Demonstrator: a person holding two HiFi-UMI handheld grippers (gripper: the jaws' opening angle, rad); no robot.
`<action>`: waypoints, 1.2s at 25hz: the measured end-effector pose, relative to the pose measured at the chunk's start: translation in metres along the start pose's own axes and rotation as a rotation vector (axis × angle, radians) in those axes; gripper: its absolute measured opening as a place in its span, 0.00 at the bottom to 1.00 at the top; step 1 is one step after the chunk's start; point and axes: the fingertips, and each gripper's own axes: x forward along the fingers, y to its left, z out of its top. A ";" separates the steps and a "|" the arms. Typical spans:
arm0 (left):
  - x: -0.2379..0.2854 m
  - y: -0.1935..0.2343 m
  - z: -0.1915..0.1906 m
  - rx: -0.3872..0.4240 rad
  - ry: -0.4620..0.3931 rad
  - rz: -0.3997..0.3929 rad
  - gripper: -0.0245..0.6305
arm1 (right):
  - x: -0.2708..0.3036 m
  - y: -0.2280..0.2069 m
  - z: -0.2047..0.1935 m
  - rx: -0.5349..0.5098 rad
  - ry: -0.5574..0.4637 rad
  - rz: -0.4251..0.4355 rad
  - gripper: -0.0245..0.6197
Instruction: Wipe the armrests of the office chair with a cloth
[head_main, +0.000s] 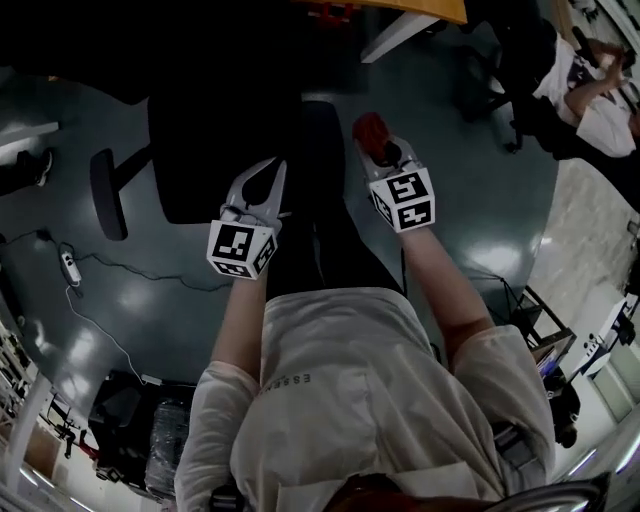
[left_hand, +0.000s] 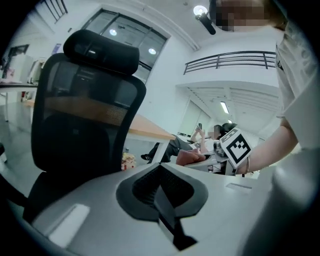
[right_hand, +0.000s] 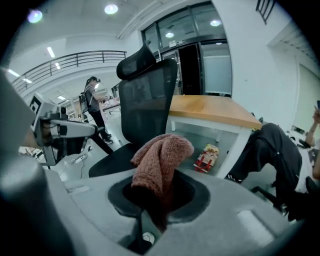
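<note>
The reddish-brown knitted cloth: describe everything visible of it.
The reddish-brown knitted cloth looks soft and coarsely looped. It is bunched and folded over itself; its lower part is pinched between the jaws of the right gripper, and its upper fold stands up and flops forward above them. Only that gripper seems to touch it: it is held in the air, short of the black mesh office chair behind it.

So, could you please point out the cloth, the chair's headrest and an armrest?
cloth (right_hand: 162, 152): right gripper view, its bunched top fold.
headrest (left_hand: 102, 50): left gripper view, middle of its pad.
armrest (head_main: 108, 195): head view, middle of its pad.
</note>
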 end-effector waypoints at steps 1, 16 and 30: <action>-0.002 0.003 0.000 -0.011 -0.012 0.025 0.06 | 0.011 0.004 0.001 -0.023 0.007 0.026 0.12; -0.020 0.046 -0.042 -0.122 -0.034 0.097 0.06 | 0.122 0.023 0.031 -0.244 0.057 0.002 0.12; -0.027 0.026 -0.058 -0.116 -0.006 -0.010 0.06 | 0.115 0.079 0.016 -0.315 0.109 0.071 0.12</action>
